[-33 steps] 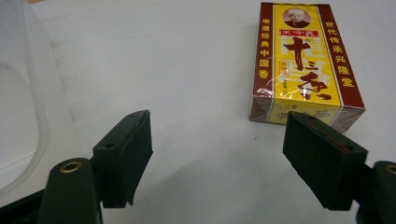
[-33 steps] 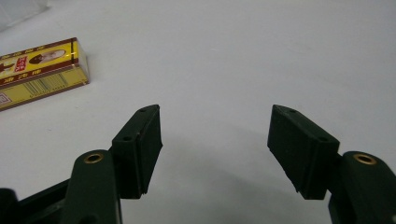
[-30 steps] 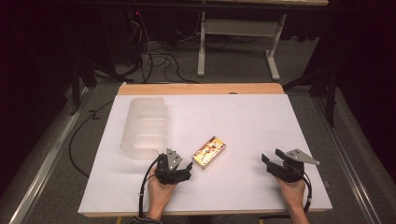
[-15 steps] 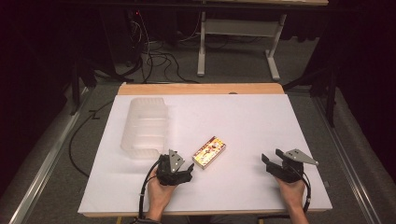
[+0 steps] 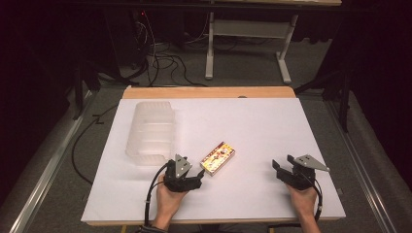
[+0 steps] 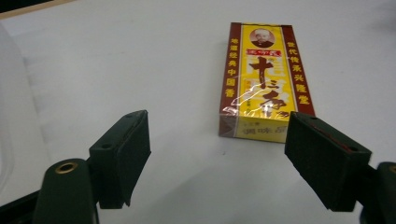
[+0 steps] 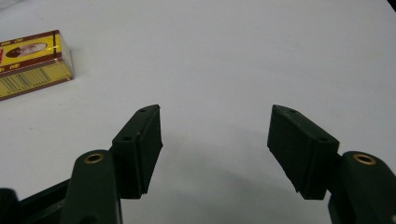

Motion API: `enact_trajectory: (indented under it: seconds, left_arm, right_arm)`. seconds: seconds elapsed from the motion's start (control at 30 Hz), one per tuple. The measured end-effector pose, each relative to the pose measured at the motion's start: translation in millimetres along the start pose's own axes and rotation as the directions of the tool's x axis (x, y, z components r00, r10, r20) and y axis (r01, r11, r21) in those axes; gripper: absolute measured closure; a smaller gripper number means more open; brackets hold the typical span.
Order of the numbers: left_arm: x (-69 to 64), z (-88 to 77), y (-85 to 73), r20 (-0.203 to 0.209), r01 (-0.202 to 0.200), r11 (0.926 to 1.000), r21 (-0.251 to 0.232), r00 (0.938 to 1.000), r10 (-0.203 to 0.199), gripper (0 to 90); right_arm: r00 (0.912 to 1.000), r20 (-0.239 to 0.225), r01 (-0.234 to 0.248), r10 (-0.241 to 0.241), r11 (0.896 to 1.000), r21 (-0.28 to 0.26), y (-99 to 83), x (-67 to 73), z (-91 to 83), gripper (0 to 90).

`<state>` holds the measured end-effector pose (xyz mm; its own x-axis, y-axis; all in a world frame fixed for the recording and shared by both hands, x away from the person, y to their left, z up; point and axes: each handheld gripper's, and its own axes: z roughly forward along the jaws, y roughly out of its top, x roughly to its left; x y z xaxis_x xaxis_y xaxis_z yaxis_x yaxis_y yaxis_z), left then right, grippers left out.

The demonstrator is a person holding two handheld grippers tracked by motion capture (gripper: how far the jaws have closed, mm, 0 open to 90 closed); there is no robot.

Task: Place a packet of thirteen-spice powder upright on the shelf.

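A small yellow and dark red box point(image 5: 218, 158) with Chinese writing lies flat on the white table cover. My left gripper point(image 5: 193, 177) sits just below and left of it, jaws open. In the left gripper view the box point(image 6: 264, 81) lies a short way ahead, toward the right jaw, and my left gripper point(image 6: 219, 140) holds nothing. My right gripper point(image 5: 278, 169) rests near the front right of the table, open and empty. In the right gripper view the box point(image 7: 30, 63) shows at the far left, well away from my right gripper point(image 7: 215, 135).
A clear plastic container point(image 5: 151, 131) stands on the left part of the white table cover point(image 5: 257, 121), just behind my left hand. Cables trail from both grippers over the front edge. Beyond the table are a white table frame point(image 5: 248, 43) and floor cables.
My left gripper has edged slightly forward toward the box. The right gripper and the box have stayed put.
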<state>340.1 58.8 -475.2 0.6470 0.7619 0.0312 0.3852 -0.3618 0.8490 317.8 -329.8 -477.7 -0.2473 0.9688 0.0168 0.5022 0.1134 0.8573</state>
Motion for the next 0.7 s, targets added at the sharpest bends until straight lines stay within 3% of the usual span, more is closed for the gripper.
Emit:
enact_trajectory:
  seconds: [0.23,0.47,0.53,0.7]
  left_arm:
    - [-1.0,0.4,18.8,0.034,-0.015,0.9996,0.025,0.9993,0.014,20.9]
    - [-3.5,11.1,39.9,0.062,-0.038,0.9958,0.083,0.9975,0.033,21.0]
    - [-4.3,19.3,48.2,0.08,-0.038,0.9928,0.113,0.9963,0.029,21.1]
    - [-5.0,31.0,57.6,0.08,-0.051,0.9857,0.16,0.996,0.039,21.5]
  right_arm:
    - [1.0,0.001,-0.008,0.008,1.0,-0.014,-0.6,-0.4,-1.4,35.9]
    - [1.0,0.0,-0.002,0.002,1.0,-0.014,-0.7,0.9,-1.4,35.9]
    - [1.0,0.002,0.006,-0.006,1.0,-0.011,-0.6,1.6,-1.3,36.1]
    - [1.0,0.002,0.008,-0.008,1.0,-0.018,-1.0,2.3,-2.1,36.0]
